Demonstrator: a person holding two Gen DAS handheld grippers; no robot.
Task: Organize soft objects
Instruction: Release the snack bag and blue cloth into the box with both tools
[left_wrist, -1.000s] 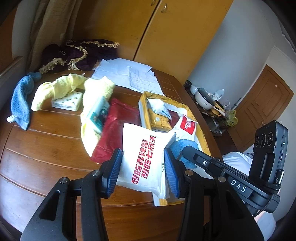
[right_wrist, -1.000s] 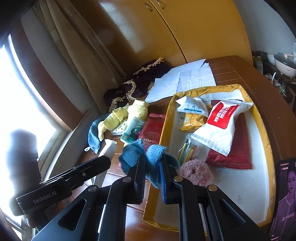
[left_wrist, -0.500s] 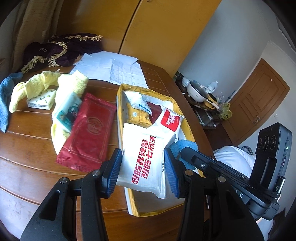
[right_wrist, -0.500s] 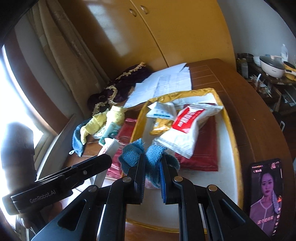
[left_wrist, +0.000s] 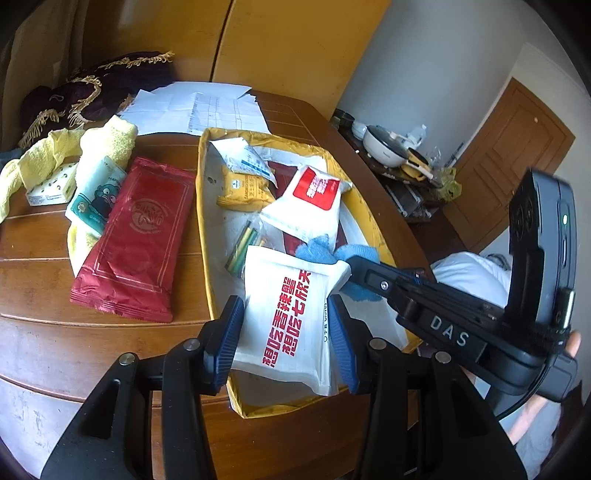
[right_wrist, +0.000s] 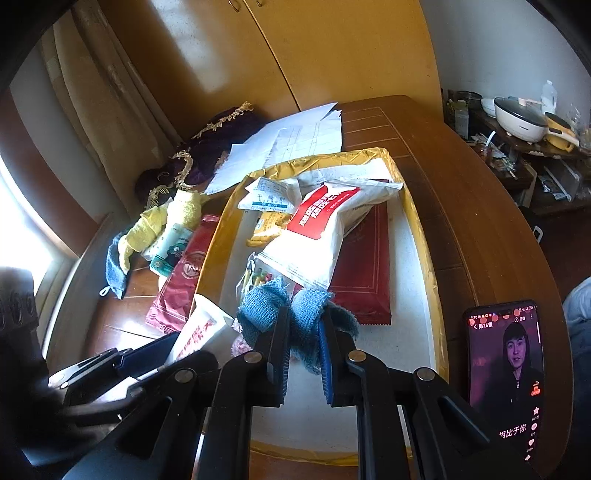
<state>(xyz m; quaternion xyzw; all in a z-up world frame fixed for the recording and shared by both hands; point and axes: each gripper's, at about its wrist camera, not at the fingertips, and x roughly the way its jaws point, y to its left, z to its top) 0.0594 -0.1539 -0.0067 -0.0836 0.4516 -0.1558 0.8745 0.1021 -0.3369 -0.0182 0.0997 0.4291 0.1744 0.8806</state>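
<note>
Both of my grippers have swung from the wooden tabletop to hang over the yellow-rimmed tray (left_wrist: 207, 221), carrying their loads with them. My left gripper (left_wrist: 286, 334) is clamped on a white plastic pouch with red Chinese lettering (left_wrist: 291, 317), its blue pads pressed into both sides. My right gripper (right_wrist: 302, 350) is pinched tight on a bunched blue knitted cloth (right_wrist: 295, 310), which bulges out above the jaws.

From the left wrist view, the pouch hangs over the tray's near end, about six o'clock from the white packet with a red label (left_wrist: 310, 206) and five o'clock from the orange snack packet (left_wrist: 242, 190). A long dark-red foil packet (left_wrist: 136, 236) lies outside the tray at nine o'clock, on the wooden table (left_wrist: 74, 350).

To do this well, I judge I should lower the pouch until its bottom edge rests on the tray's white floor before parting the jaws, so it settles flat instead of tipping over the rim. My right gripper should keep the cloth clear toward three o'clock, where bare floor shows, then release low so it doesn't drape over the rim.
</note>
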